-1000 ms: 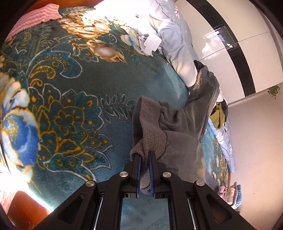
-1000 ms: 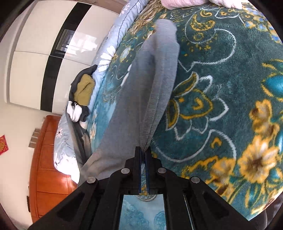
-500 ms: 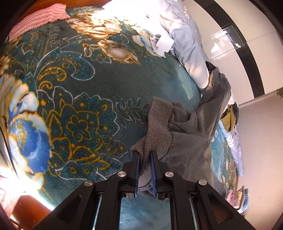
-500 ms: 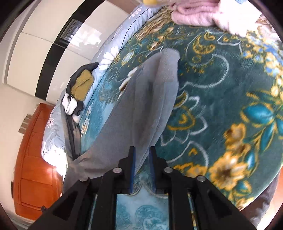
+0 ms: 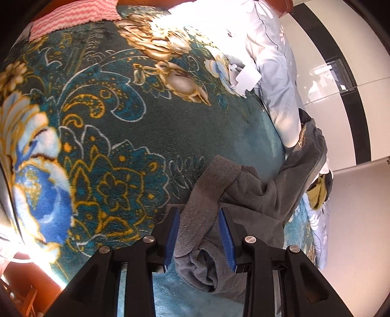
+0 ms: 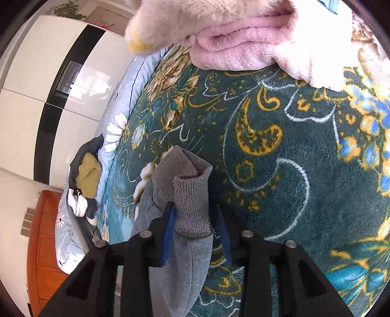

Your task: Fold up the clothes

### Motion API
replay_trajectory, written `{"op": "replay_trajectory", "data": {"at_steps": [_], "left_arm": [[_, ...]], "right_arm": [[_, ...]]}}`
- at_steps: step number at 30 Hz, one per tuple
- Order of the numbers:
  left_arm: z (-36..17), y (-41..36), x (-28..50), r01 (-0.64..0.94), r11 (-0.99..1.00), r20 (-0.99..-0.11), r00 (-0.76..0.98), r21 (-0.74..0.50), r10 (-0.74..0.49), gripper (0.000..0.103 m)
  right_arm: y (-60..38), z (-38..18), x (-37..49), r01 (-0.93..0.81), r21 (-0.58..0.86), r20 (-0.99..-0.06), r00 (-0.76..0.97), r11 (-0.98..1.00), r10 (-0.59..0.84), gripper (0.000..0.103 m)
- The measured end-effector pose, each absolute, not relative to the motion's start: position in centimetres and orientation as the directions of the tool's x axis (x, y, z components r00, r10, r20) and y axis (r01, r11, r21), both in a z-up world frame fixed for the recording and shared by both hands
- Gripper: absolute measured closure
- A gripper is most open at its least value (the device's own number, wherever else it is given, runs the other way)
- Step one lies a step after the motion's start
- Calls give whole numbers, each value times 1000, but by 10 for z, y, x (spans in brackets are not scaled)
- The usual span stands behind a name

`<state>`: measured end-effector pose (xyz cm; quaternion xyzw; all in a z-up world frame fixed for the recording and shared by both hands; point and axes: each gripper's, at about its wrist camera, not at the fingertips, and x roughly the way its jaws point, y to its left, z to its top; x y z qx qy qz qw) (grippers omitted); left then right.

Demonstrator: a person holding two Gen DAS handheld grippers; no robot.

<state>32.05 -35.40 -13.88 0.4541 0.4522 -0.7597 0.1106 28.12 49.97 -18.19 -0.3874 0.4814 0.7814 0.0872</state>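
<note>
Two tools: left tool [image 5: 198,234] and right tool [image 6: 195,234], each low in the centre of its own wrist view, both straddling parts of one grey garment [image 5: 246,195].
Bed: the garment lies on a teal floral blanket [image 5: 109,122] that covers the bed.
Left tool state: jaws opening, moderately parted; a ribbed cuff [image 5: 209,192] lies loosely between them, and the pads appear to have let it go.
Right tool state: jaws closing but with a clear gap; a second ribbed cuff [image 6: 192,207] stands folded over between them, close to the left pad and apart from the right one.
Garment position: lower centre of the left view, trailing to the right edge toward a dark garment [image 5: 307,151]; in the right view it runs from mid-frame down to the bottom edge.
Key relation: the garment's long axis runs roughly along each tool's pointing line, from the cuffs back beneath the tools; neither tool is clearly nearer.
Judged step: cuffs just laid on the blanket; a fresh grip farther along the cloth seems likely.
Bystanders: pink fleece [image 6: 243,44] at the top of the right view, pink zigzag cloth [image 5: 75,17] at the upper left of the left view.
</note>
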Motion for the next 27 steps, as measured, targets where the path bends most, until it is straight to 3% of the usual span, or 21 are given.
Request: {"op": "replay_trajectory", "data": {"at_steps": [1, 9, 16, 20, 23, 25, 27], "left_arm": [[-138, -352, 313, 568, -589, -795, -557, -575, 239, 63], [-140, -342, 253, 493, -739, -846, -498, -458, 192, 48], [-185, -351, 217, 512, -624, -799, -481, -590, 361, 47], [-204, -350, 217, 533, -445, -694, -521, -720, 497, 47], [-206, -347, 217, 523, -378, -640, -543, -764, 544, 47], [-203, -343, 216, 504, -356, -611, -553, -787, 567, 47], [-200, -339, 213, 491, -355, -600, -556, -796, 576, 47]], "right_arm": [[501, -181, 280, -507, 684, -691, -682, -525, -241, 97], [551, -153, 301, -588, 605, -732, -675, -536, -85, 99], [544, -155, 302, -607, 549, -776, -626, -575, -81, 96], [525, -124, 304, -602, 459, -803, -596, -653, -16, 96], [504, -95, 311, -593, 357, -813, -577, -722, 72, 86], [487, -75, 311, -581, 271, -813, -565, -768, 140, 74], [465, -58, 300, -530, 229, -797, -583, -817, 155, 74]]}}
